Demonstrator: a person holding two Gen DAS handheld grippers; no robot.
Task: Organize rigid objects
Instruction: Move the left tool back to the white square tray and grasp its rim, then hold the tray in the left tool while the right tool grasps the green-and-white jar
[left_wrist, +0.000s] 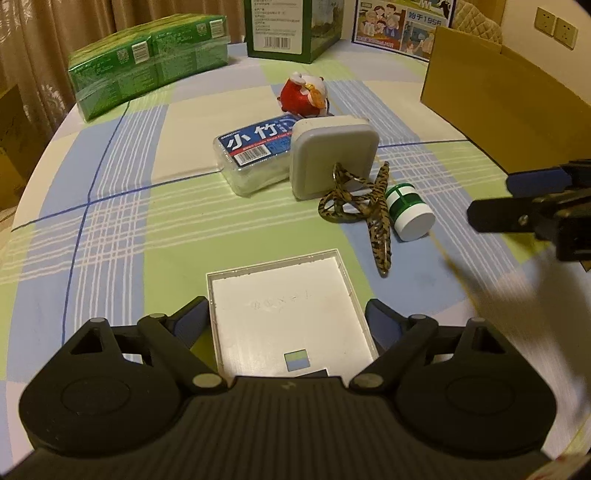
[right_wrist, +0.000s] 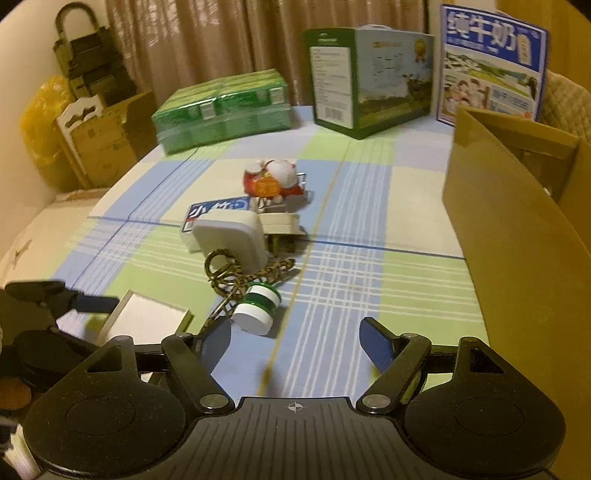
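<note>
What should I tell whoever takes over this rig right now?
Left gripper: open, straddling the flat white tray, not clamped.
Right gripper: open, empty, just short of the white-and-green bottle lying on its side.
Still clustered mid-table: leopard hair clip, white square box, toothpick box, red toy.
Cardboard box stands on the right.
Nothing visibly sorted yet; all items remain.

Plaid tablecloth (left_wrist: 122, 206), leopard-print hair clip (left_wrist: 378, 229), green-white bottle (left_wrist: 408, 210)
</note>
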